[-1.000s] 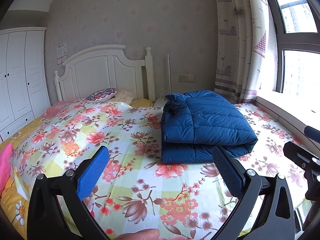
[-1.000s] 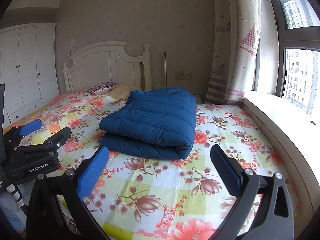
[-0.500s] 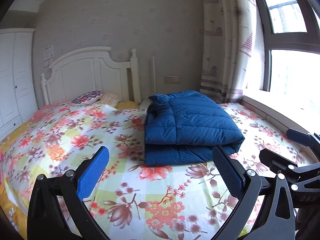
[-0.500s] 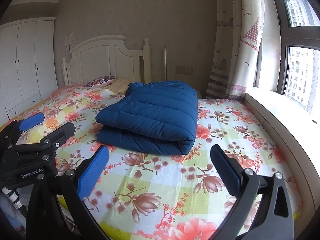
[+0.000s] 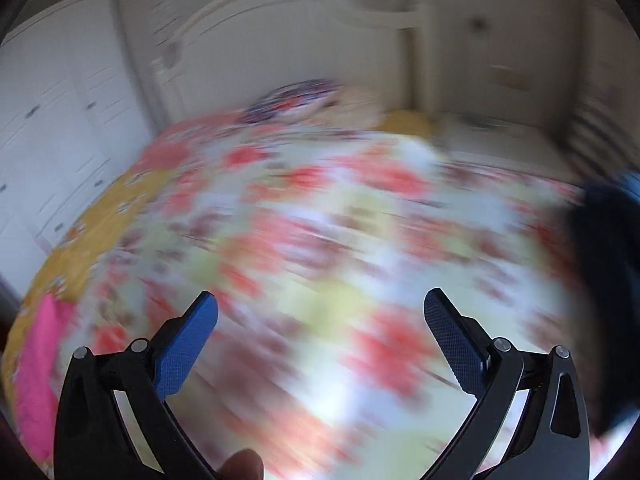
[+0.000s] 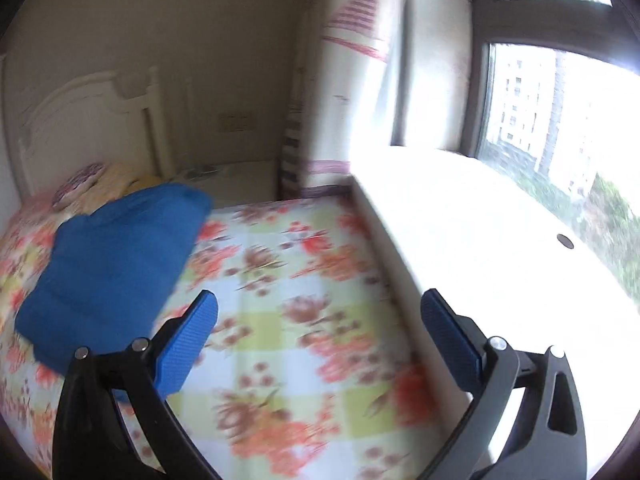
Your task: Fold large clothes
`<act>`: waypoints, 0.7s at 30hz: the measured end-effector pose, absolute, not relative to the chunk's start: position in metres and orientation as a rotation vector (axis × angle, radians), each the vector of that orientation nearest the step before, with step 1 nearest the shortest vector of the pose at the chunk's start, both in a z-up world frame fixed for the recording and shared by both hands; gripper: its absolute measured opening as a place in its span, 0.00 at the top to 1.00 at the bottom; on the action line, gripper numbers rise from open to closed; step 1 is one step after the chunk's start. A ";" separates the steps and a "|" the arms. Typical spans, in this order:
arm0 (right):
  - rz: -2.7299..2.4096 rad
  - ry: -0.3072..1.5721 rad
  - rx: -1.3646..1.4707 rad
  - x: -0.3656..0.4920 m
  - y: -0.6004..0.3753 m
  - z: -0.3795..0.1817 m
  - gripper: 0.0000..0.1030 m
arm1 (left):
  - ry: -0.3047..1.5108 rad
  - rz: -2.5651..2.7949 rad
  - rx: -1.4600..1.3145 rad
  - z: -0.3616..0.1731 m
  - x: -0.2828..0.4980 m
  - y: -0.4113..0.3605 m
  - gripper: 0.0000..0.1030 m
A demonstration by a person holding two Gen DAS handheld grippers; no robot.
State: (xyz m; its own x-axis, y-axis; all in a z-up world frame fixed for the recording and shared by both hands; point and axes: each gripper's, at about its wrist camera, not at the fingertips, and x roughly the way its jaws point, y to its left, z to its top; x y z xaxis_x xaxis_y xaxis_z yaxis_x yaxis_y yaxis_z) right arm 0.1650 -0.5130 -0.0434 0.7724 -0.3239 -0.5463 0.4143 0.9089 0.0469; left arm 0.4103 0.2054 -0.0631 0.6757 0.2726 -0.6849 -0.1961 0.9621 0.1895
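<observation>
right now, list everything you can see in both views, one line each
blue jacket: 1, folded, on the bed toward its headboard end
bed: 1, floral cover in red, green and white
headboard: 1, white, far end of bed
pillow: 1, patterned, by headboard
wardrobe: 1, white, beside bed
curtain: 1, pale with stripes, by window
window ledge: 1, white, alongside bed
left tool: 1, blue pads, open, empty
right tool: 1, blue pads, open, empty
</observation>
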 end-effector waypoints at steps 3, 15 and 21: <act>-0.618 0.638 0.254 0.182 -0.625 -0.047 0.02 | 0.824 0.367 0.026 -0.069 0.465 0.293 0.04; -0.667 0.883 0.387 0.213 -0.757 -0.118 0.02 | 0.831 0.204 -0.113 -0.120 0.519 0.380 0.04; -0.649 0.880 0.372 0.213 -0.754 -0.115 0.02 | 0.831 0.198 -0.122 -0.119 0.517 0.377 0.04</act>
